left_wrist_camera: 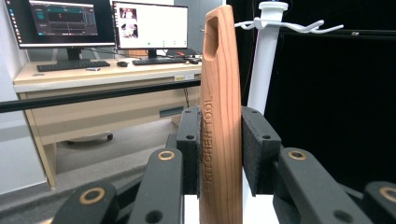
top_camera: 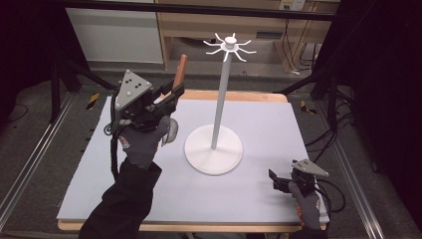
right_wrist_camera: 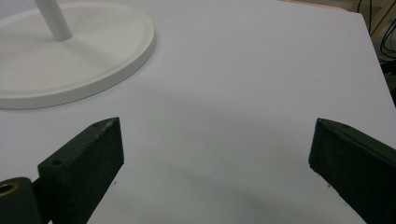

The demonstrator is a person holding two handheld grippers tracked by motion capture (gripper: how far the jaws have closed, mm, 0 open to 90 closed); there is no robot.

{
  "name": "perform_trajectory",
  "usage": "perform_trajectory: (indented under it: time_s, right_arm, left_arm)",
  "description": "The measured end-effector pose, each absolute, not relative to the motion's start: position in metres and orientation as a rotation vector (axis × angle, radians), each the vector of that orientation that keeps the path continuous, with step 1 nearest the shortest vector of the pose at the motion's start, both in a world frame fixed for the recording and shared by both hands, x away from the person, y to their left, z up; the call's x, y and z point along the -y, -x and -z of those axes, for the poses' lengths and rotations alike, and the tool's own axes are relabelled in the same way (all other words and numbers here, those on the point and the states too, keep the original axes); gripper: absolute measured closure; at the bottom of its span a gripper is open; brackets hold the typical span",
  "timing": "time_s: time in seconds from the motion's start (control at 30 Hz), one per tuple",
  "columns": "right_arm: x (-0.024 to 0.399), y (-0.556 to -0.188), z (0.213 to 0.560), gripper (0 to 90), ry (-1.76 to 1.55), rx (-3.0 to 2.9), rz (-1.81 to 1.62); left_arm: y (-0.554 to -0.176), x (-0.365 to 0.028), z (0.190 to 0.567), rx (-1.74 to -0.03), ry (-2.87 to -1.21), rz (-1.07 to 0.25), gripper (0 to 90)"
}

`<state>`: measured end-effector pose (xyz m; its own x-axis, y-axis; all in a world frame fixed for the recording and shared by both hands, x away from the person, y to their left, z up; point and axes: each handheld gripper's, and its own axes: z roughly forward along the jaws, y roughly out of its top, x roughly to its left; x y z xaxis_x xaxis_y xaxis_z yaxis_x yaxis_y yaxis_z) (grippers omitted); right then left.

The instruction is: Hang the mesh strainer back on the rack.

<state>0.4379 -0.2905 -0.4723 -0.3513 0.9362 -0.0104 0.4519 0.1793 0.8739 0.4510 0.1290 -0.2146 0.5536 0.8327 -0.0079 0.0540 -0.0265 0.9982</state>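
Observation:
My left gripper (top_camera: 176,92) is raised over the back left of the mat, shut on a wooden utensil handle (top_camera: 181,68) that points up and away. In the left gripper view the handle (left_wrist_camera: 222,93), stamped "KITCHEN TOOL" with a slot near its tip, stands clamped between the two pads of my left gripper (left_wrist_camera: 219,128). A grey rounded end (top_camera: 172,130) shows below the gloved hand. A white stand (top_camera: 220,99) with a ring of hooks (top_camera: 229,46) rises mid-table, just right of the handle (left_wrist_camera: 262,65). My right gripper (top_camera: 273,180) rests open at the front right, nothing between its jaws (right_wrist_camera: 215,154).
A pale mat (top_camera: 259,119) covers the wooden table. The stand's round base (top_camera: 214,149) (right_wrist_camera: 70,56) lies between the two hands. Beyond the table a desk (left_wrist_camera: 93,74) carries monitors and keyboards. Black frame legs (top_camera: 328,84) and cables flank the table.

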Motion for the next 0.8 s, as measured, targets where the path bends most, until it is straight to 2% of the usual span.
perform_trajectory:
  time_s: [0.8]
  right_arm:
    - [0.291, -0.438, 0.472, 3.6, -1.301, -1.891, -1.11]
  left_arm:
    - [-0.462, -0.112, 0.199, -0.767, -1.513, -0.756, 70.5]
